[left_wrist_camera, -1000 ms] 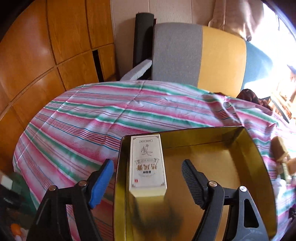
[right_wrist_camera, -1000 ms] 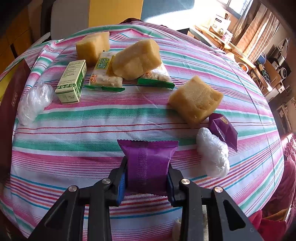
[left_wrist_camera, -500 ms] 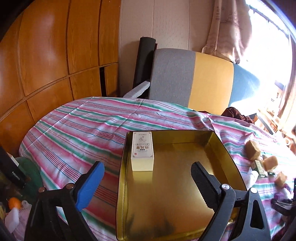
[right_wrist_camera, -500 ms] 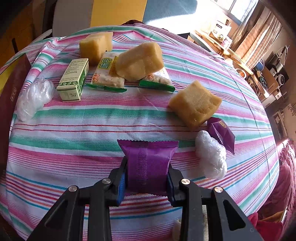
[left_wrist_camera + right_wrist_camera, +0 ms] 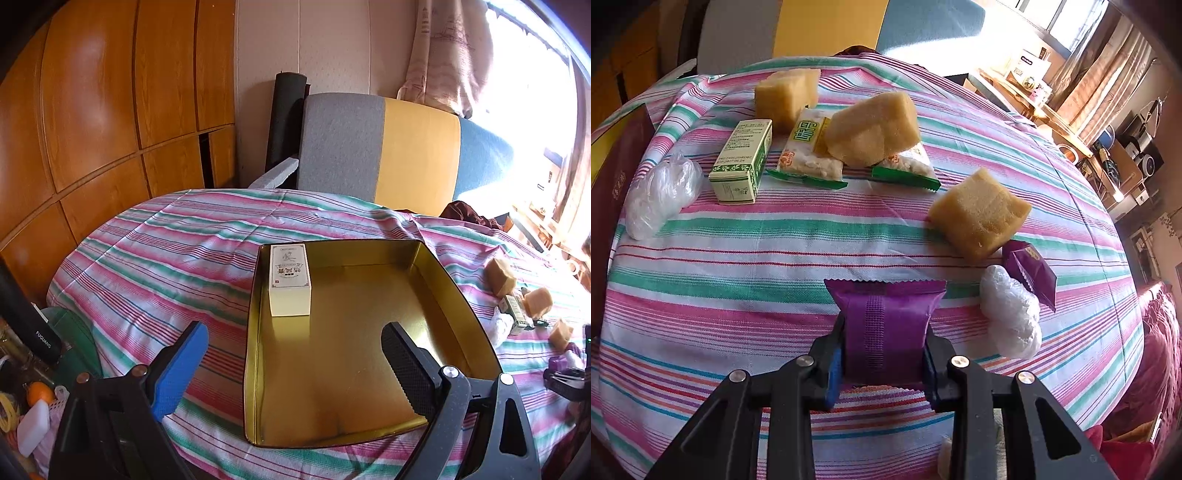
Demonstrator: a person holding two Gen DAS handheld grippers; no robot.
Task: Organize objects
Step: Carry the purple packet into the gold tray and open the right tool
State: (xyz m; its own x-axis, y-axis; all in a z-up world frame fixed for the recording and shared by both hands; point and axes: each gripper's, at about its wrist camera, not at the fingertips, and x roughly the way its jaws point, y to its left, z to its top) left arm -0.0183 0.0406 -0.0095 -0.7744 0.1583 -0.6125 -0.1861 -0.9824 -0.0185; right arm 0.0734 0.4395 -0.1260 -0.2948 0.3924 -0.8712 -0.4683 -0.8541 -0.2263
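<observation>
A gold metal tray (image 5: 458,291) lies on the striped tablecloth. A cream box (image 5: 289,280) lies in its far left corner. My left gripper (image 5: 295,365) is open and empty, held above the tray's near edge. My right gripper (image 5: 882,345) is shut on a purple snack packet (image 5: 884,328) just above the cloth. Beyond it lie a green-and-white box (image 5: 742,160), three yellow sponge blocks (image 5: 979,212), two green-trimmed snack packets (image 5: 809,151), a second purple packet (image 5: 1030,269) and two crumpled clear plastic wads (image 5: 1010,312).
A grey, yellow and blue chair (image 5: 380,151) stands behind the table. Wooden cabinets (image 5: 92,110) fill the left wall. Clutter and a green bin (image 5: 70,343) sit off the table's left edge. The tray's dark red outer wall (image 5: 613,177) shows at left in the right wrist view.
My left gripper has drawn back and up from the cream box, which stays in the tray. The right gripper holds the purple packet almost still.
</observation>
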